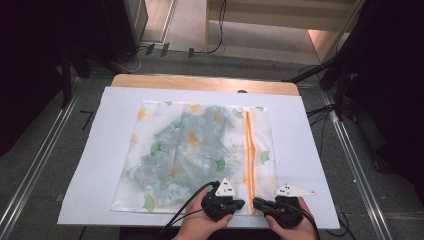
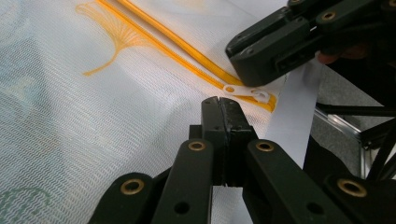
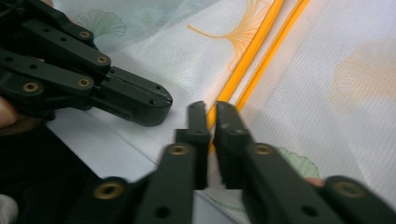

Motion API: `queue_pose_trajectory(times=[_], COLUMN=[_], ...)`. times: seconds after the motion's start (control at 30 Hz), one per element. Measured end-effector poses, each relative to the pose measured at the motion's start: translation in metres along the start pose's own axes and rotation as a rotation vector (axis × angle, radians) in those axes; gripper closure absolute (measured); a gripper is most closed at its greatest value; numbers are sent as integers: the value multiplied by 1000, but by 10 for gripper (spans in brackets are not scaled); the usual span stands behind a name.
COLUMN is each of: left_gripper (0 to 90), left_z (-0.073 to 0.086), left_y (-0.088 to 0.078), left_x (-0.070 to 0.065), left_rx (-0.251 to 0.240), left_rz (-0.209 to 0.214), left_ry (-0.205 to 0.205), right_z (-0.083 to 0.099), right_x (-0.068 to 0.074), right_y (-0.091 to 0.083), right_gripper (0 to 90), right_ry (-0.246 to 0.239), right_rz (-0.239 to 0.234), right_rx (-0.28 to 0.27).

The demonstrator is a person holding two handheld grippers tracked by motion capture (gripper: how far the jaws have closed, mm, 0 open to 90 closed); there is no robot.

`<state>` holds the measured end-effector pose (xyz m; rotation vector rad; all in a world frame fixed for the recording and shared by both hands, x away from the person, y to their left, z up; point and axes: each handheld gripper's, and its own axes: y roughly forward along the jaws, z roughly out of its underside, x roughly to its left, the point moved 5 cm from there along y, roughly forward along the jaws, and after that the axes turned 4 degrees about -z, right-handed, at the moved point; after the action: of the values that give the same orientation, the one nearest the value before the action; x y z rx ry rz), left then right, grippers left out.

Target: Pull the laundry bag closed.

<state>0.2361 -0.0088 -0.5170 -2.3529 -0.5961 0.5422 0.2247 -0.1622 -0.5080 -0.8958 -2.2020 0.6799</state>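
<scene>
A white mesh laundry bag [image 1: 195,155] printed with green and orange ginkgo leaves lies flat on the white-covered surface [image 1: 90,180], a blue-patterned garment [image 1: 185,150] visible inside it. An orange zipper [image 1: 248,150] runs along the bag's right side, from its far edge to its near edge. Both tongs sit at the near end of the zipper: the left tongs [image 1: 240,204] just left of it, the right tongs [image 1: 257,203] just right of it, tips almost meeting. In the left gripper view, the left tongs [image 2: 219,103] have their jaws pressed together on the mesh just short of the white zipper pull [image 2: 247,92], with the right tongs [image 2: 254,58] lying just beyond that pull. In the right gripper view, the right tongs [image 3: 208,112] show a narrow gap between the jaws, straddling the zipper end [image 3: 224,95]; whether they grip it cannot be told.
</scene>
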Motion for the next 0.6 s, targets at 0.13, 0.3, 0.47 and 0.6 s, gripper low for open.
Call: queue_pose_trajectory(times=[0.13,0.3,0.47,0.6], left_gripper=[900,900,900,900], left_z=[0,0,0,0], left_y=[0,0,0,-1], left_x=[0,0,1,1], left_rx=[-1,-3,-3,0], left_rz=[3,5,4,8], left_ry=[-8,-8,-12,-14], right_z=[-2,1,1,0], right_x=[6,9,4,4], right_y=[5,9,6,4], right_gripper=[744,765,876,900], right_ry=[-1,41,61,45], right_rz=[19,-52,-55,-49], right_rx=[13,52,40,28])
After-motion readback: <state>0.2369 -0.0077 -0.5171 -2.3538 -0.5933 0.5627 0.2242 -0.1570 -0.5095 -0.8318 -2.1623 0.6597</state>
